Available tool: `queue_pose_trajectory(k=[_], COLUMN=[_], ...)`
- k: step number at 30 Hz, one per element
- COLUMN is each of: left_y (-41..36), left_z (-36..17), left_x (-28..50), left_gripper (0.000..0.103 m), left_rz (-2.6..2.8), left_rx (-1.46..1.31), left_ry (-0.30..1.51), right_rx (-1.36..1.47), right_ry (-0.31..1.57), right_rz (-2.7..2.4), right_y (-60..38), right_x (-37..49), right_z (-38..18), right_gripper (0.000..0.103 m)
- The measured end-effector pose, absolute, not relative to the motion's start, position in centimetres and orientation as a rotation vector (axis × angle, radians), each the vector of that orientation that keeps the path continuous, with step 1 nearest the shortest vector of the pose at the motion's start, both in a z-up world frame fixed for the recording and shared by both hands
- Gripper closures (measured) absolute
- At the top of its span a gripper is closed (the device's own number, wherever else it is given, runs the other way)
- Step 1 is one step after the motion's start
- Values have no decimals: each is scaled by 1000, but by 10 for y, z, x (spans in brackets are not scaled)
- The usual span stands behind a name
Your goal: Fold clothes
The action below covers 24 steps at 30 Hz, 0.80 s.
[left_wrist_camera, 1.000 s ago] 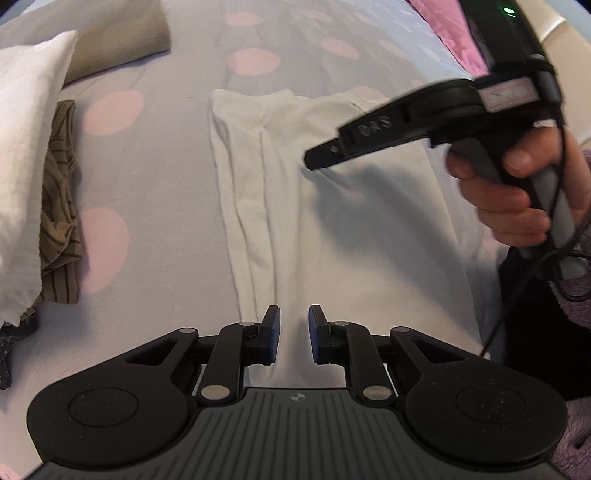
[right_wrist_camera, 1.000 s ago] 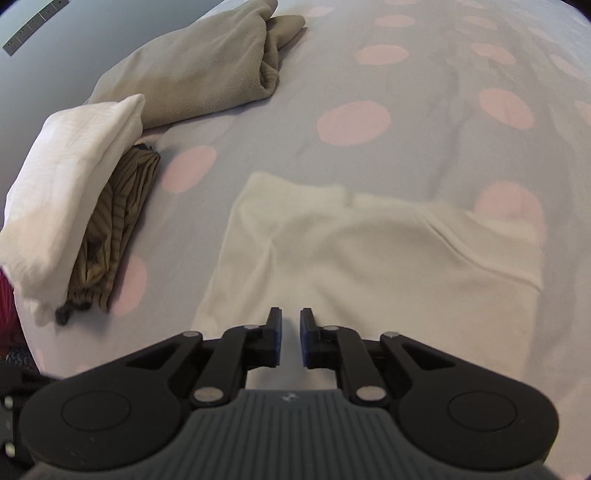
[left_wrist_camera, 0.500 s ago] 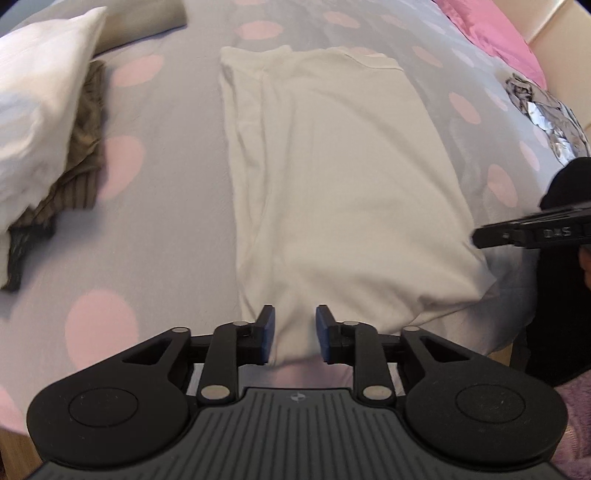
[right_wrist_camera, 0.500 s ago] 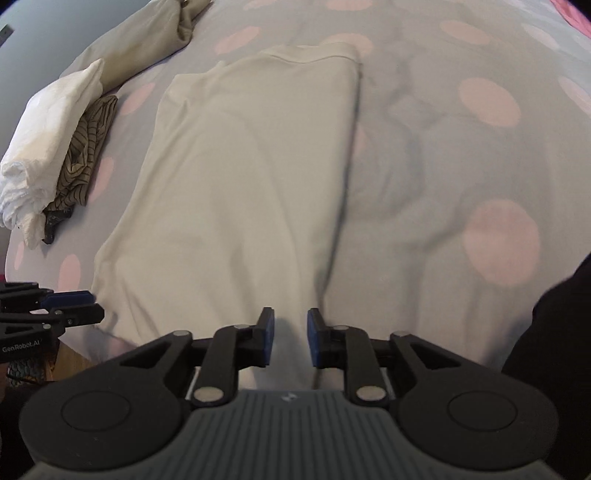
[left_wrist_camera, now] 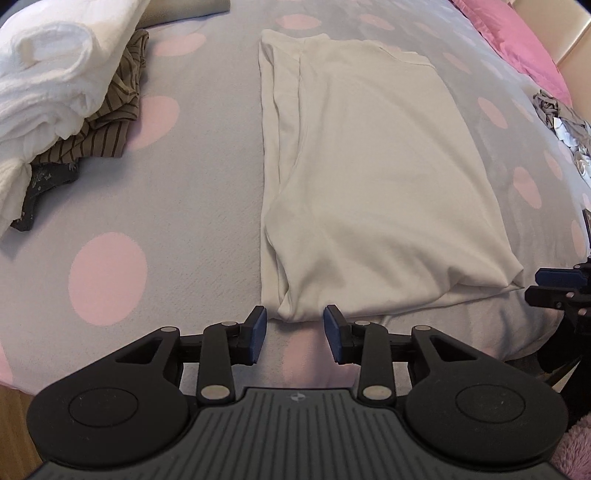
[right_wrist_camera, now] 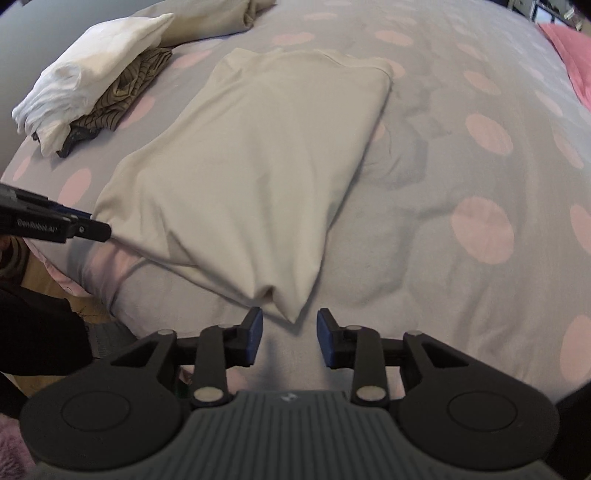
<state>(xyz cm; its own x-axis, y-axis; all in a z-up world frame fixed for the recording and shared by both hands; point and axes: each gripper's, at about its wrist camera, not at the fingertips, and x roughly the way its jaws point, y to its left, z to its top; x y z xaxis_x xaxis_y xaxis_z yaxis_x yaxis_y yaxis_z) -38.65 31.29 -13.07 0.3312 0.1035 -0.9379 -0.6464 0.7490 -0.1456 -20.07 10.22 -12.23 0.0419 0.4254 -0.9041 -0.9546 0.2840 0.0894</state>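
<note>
Both grippers pulled back to near hem since earlier. Left gripper (left_wrist_camera: 294,334), right gripper (right_wrist_camera: 289,336): jaws opening, empty. Cream shirt (left_wrist_camera: 376,166): soft, oblong, smooth on dotted bedspread (left_wrist_camera: 166,229).

Pink-dotted grey bedspread (left_wrist_camera: 192,192), pink pillow (left_wrist_camera: 517,33)

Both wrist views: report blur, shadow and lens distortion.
Left wrist view: sharp, the shirt evenly lit, the bedspread bulging from the fisheye. Right wrist view: sharp too, soft grey shadow on the bedspread right of the shirt, strongest bending at the frame edges.
</note>
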Motion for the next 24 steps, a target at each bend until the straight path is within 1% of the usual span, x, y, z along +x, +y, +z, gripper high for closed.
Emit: queue_pose_trajectory(k=[3,5,6,8,11,15,19,21,22,23,24], left_y=[315,315,314,313,308,317,320,319,321,324,328], left_z=[-131,-132,-132,-131,-127,-131,-132,-132,-132,-132,-131], left_x=[-386,-385,-385,-383,-380,-384,-386,-387,-390,-394,-399], left_gripper=[75,84,87,95,97,98,98,95,90,85,81], left_rz=[527,536,540,546,554,589,579,567,571,578,591], left_rx=[-570,-572,-572,-569,-531,-569,-570,-574,-588,-606,-630], left_ry=[1128,1125,1122,1114,1106,1135,1134,1150,1156,1158,1155], right_rx=[-691,-689,-676,-639,-630,-712,-687,-683,-683,-676,-661], right_ry=[1047,1063,1059,1052,1050,1125,1181,1185,1185,1184,1183], right_rz=[1163,1154,1152,1154,1154,1094,1065,1056,1048,1040,1031], right_y=[110,111,111,109,104,103,100,98,97,96,94], right_x=[-202,-200,-200,-197,-196,-193,-184,-182,-181,-178,-175], right_z=[-136,-142,-142,-138,-132,-151,-156,-154,-153,-150,-146], right_gripper=[65,66,76,94,98,103,103,103,103,99,98])
